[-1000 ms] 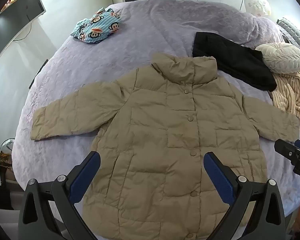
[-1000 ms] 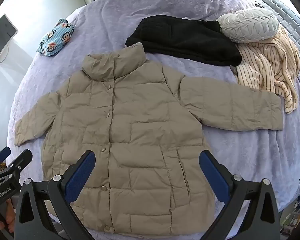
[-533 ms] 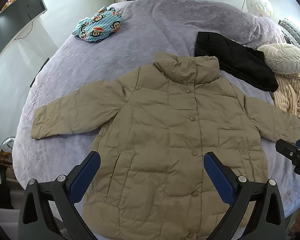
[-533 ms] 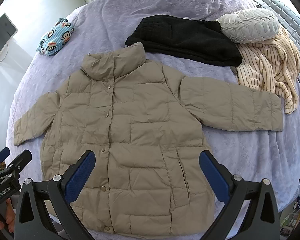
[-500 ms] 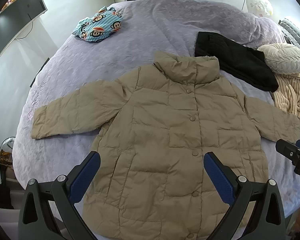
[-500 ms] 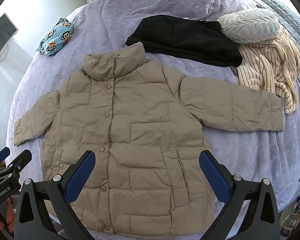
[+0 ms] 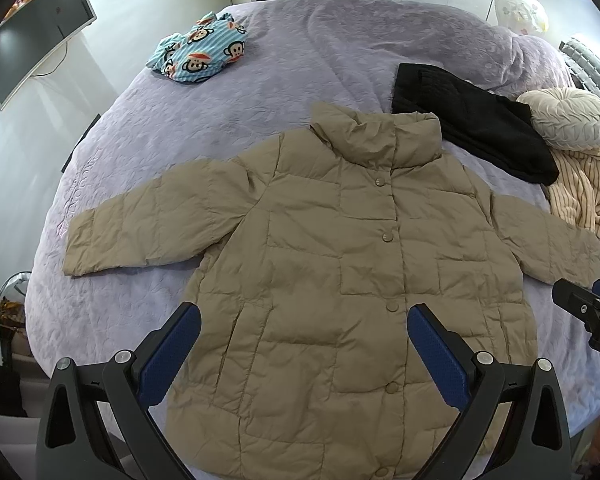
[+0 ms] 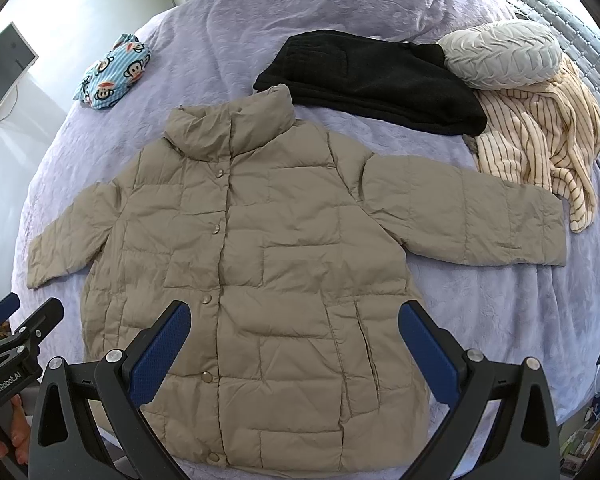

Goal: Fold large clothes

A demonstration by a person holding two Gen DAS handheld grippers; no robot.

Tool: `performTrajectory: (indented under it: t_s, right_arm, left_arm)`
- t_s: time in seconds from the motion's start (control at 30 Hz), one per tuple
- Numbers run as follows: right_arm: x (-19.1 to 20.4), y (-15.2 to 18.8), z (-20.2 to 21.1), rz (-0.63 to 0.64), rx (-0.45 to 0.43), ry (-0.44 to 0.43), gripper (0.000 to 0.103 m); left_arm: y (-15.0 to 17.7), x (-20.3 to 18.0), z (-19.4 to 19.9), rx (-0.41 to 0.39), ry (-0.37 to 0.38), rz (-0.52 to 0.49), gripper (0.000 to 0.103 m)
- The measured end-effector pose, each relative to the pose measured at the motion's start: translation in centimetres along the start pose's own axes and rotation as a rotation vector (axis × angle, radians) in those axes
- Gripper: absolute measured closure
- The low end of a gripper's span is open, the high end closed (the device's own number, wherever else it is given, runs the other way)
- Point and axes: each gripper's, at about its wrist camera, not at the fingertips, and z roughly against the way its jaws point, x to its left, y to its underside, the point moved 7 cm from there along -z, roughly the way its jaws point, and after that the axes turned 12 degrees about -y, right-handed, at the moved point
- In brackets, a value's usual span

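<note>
A tan quilted puffer jacket [image 7: 340, 264] lies flat, front up and buttoned, on a lilac bed [image 7: 300, 40], both sleeves spread sideways. It also shows in the right wrist view [image 8: 252, 264]. My left gripper [image 7: 304, 344] is open and empty, hovering above the jacket's lower hem. My right gripper [image 8: 294, 340] is open and empty, also above the lower hem, a little to the right. Each gripper shows at the edge of the other's view.
A black garment [image 8: 372, 80], a round grey cushion [image 8: 504, 54] and a striped cream garment [image 8: 540, 136] lie at the back right. A blue monkey-print cloth [image 7: 196, 52] lies back left. A monitor [image 7: 32, 52] hangs on the left wall.
Both grippers have drifted very slightly; the jacket sits a touch lower in the left wrist view. Nothing was grasped or moved.
</note>
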Motion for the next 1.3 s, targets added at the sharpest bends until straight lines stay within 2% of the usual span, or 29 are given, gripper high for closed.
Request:
performTrajectory:
  t_s: [1.3]
  right_arm:
    - [0.24,-0.02,-0.45,-0.002,0.006,0.007,0.0]
  left_arm:
    - [0.01,-0.17,-0.23,0.012,0.005,0.002,0.0]
